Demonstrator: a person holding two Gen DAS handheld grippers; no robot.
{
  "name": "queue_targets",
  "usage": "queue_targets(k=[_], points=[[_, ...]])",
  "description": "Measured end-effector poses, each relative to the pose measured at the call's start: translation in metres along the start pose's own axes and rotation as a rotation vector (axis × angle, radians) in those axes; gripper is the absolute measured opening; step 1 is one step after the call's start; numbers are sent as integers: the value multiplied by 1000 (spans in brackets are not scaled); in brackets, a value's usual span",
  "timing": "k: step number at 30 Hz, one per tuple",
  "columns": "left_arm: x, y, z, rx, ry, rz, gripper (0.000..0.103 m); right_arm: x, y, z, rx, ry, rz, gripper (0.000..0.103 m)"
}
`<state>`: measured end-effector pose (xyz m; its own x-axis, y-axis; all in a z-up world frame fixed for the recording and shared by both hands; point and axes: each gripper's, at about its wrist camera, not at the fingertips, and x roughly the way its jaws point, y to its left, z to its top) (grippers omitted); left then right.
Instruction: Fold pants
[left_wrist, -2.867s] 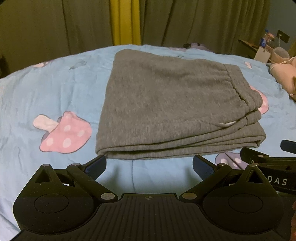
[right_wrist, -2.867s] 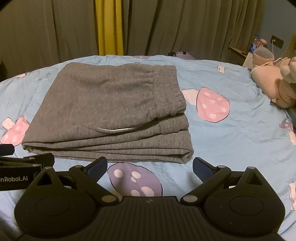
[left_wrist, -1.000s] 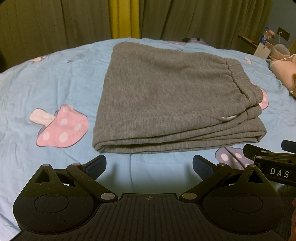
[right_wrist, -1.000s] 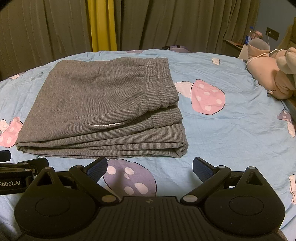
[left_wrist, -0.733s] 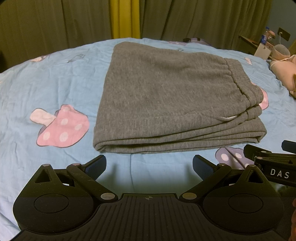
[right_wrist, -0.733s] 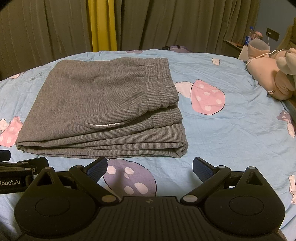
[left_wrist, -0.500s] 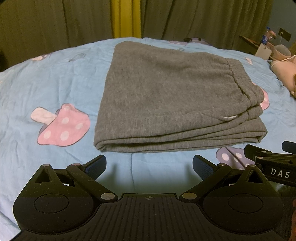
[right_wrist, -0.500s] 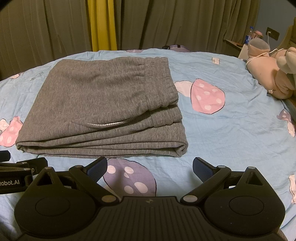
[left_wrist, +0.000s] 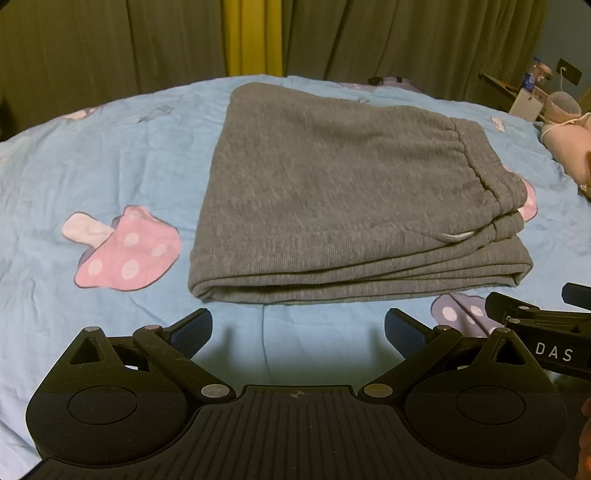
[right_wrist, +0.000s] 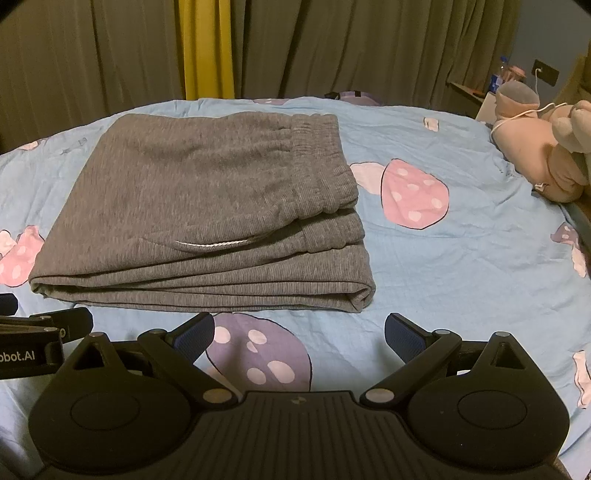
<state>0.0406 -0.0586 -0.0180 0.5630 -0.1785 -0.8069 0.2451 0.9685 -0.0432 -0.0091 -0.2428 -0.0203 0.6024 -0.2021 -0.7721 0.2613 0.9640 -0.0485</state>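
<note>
The grey pants (left_wrist: 343, 192) sit folded into a neat rectangle in the middle of the bed (left_wrist: 110, 155), on the light blue sheet with the mushroom print. Several layers are stacked, and you can see the folded edges along the near side. The elastic waistband (right_wrist: 321, 162) is on the right end of the stack, and a bit of white drawstring (right_wrist: 210, 243) peeks out of a fold near the front.

Left gripper (left_wrist: 297, 328) hovers just in front of the near-left part of the pants, jaws spread wide with nothing between them, only bare sheet showing through the gap. It's close to the fabric but not touching. Right gripper (right_wrist: 299, 330) is the same deal at the near-right part: jaws wide apart, empty, with a purple mushroom (right_wrist: 258, 354) print under the gap. Each gripper shows up at the edge of the other's view, so they're side by side.

A pink mushroom (left_wrist: 125, 254) print lies left of the pants, and another pink one (right_wrist: 410, 195) just right of the waistband. A pink plush toy (right_wrist: 535, 155) rests at the far right edge of the bed, well apart from the pants. Behind the bed hang dark curtains (right_wrist: 369, 48) with a yellow strip (right_wrist: 207, 48) between them. There's a nightstand far right with a bottle (right_wrist: 498, 79) on it, too small to make out more.
</note>
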Motion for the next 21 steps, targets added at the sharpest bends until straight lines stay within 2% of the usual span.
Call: queue_targets(k=[21], points=[[2, 0, 0, -4, 10, 0, 103, 1, 0, 0, 1, 3, -2, 99]])
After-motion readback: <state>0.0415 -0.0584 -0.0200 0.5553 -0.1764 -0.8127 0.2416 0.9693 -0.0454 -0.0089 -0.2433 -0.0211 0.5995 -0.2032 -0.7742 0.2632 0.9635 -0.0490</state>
